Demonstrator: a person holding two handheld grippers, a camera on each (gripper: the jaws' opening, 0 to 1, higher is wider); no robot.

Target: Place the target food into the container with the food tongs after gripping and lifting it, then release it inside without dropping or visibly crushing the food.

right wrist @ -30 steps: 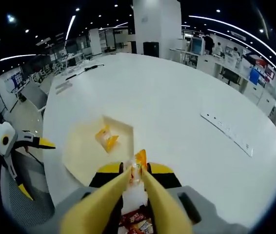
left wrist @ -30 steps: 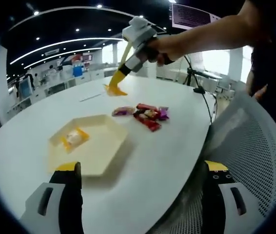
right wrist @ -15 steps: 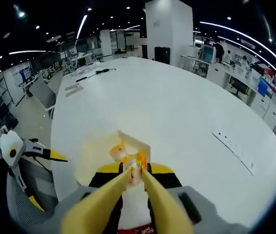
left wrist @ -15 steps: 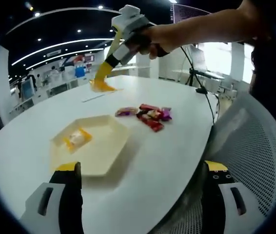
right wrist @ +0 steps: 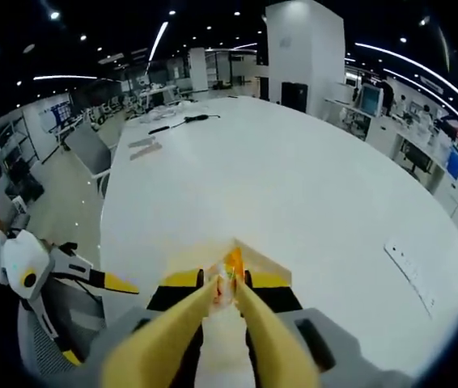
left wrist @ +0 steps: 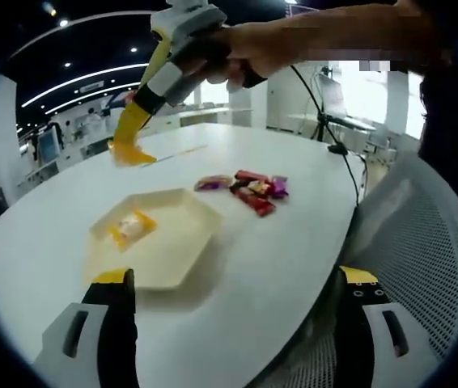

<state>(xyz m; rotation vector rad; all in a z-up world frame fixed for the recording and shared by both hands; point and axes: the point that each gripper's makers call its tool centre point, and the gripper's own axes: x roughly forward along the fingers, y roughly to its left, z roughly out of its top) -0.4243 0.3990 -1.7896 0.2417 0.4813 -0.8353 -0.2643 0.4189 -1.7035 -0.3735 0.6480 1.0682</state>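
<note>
My right gripper (right wrist: 226, 284) is shut on yellow food tongs (right wrist: 213, 311), and the tong tips pinch a small orange snack packet (right wrist: 231, 271). In the left gripper view a hand holds this gripper (left wrist: 171, 74) high, with the packet (left wrist: 129, 153) hanging above the far left edge of a cream hexagonal tray (left wrist: 182, 246). Another orange packet (left wrist: 129, 228) lies inside the tray. In the right gripper view the tray's corner (right wrist: 255, 257) shows just under the tong tips. My left gripper (left wrist: 235, 279) stands open at the near table edge, holding nothing.
A pile of several red and purple candy packets (left wrist: 249, 191) lies on the white table (left wrist: 294, 242) right of the tray. A grey mesh chair (left wrist: 423, 242) stands at the right. The left gripper (right wrist: 28, 271) shows beyond the table edge, over the floor.
The right gripper has carried the tongs and orange packet leftward and higher, from near the candy pile to over the tray's far side. The left gripper stays open in place.
</note>
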